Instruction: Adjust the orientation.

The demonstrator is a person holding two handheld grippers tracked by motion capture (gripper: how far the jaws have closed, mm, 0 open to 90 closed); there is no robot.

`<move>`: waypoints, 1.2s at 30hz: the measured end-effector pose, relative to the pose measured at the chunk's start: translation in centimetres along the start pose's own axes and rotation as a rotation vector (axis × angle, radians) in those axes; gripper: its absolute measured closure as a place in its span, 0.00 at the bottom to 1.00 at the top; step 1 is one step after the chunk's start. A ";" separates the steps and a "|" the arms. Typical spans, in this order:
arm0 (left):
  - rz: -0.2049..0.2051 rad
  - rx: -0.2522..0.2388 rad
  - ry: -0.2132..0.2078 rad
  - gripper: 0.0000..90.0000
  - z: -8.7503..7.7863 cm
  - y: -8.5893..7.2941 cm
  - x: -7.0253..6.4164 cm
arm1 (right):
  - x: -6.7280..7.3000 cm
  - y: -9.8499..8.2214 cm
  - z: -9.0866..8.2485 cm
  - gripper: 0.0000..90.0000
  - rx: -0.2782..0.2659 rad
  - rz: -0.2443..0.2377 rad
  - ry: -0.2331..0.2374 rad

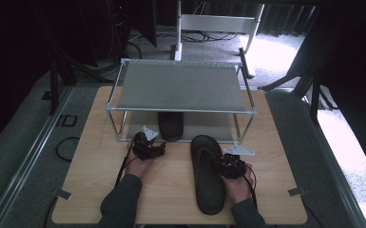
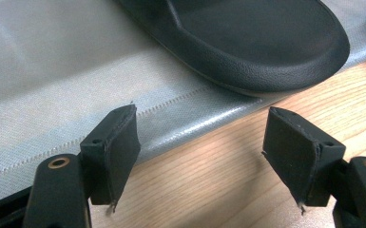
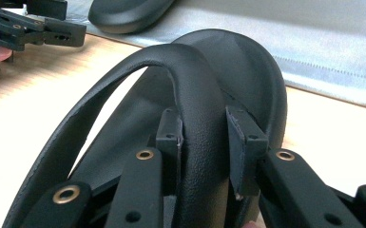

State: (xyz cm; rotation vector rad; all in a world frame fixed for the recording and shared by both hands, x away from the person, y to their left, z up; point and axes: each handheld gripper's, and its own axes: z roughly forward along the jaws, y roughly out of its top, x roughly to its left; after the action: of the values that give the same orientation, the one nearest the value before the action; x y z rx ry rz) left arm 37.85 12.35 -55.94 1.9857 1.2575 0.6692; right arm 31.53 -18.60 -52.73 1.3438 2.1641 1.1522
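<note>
- High view: a two-shelf rack [image 1: 180,85] stands on the far half of the wooden table [image 1: 95,190].
- One black sandal [image 1: 171,124] lies on the rack's lower shelf, with its heel end at the near edge.
- A second sandal [image 1: 208,178] lies on the table just in front of the rack, toe end near the rack's right front leg.
- The left gripper [image 1: 148,146] sits just in front of the rack's near edge, beside the shelved sandal.
- The right gripper [image 1: 229,165] is at the right side of the second sandal, at its strap.
- Left gripper view: the jaws stand apart with nothing between them, over the table at the edge of the rack's grey shelf [image 2: 52,95]; the shelved sandal's heel [image 2: 266,47] lies just beyond.
- Right gripper view: the jaws are clamped on the strap [image 3: 199,123] of the second sandal, pads pressing on both sides; the rack's shelf and the other sandal [image 3: 123,14] lie beyond.
</note>
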 end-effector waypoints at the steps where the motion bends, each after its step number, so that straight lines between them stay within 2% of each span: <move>1: 0.000 0.000 0.000 0.32 0.0 0.0 0.0 | 0.0 0.1 0.1 0.78 -0.001 -0.001 -0.001; 11: 0.007 0.002 0.005 0.32 0.0 0.0 -0.1 | -0.2 1.8 0.9 0.78 -0.037 0.003 -0.032; 22: 0.008 0.002 0.005 0.32 0.0 0.0 -0.1 | -0.7 4.4 3.6 0.78 -0.078 0.003 -0.056; 29: 0.003 -0.001 0.002 0.32 0.0 0.0 -0.1 | -0.7 5.4 5.4 0.78 -0.083 0.005 -0.069; 36: 0.002 -0.002 -0.002 0.32 -0.1 0.0 0.0 | -1.2 6.4 7.1 0.78 -0.083 0.033 -0.076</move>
State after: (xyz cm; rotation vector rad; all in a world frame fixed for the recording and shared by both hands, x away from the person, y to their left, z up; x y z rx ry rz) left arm 37.80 12.38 -55.94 1.9858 1.2538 0.6688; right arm 40.42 -15.03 -52.23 1.3700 2.0257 1.1707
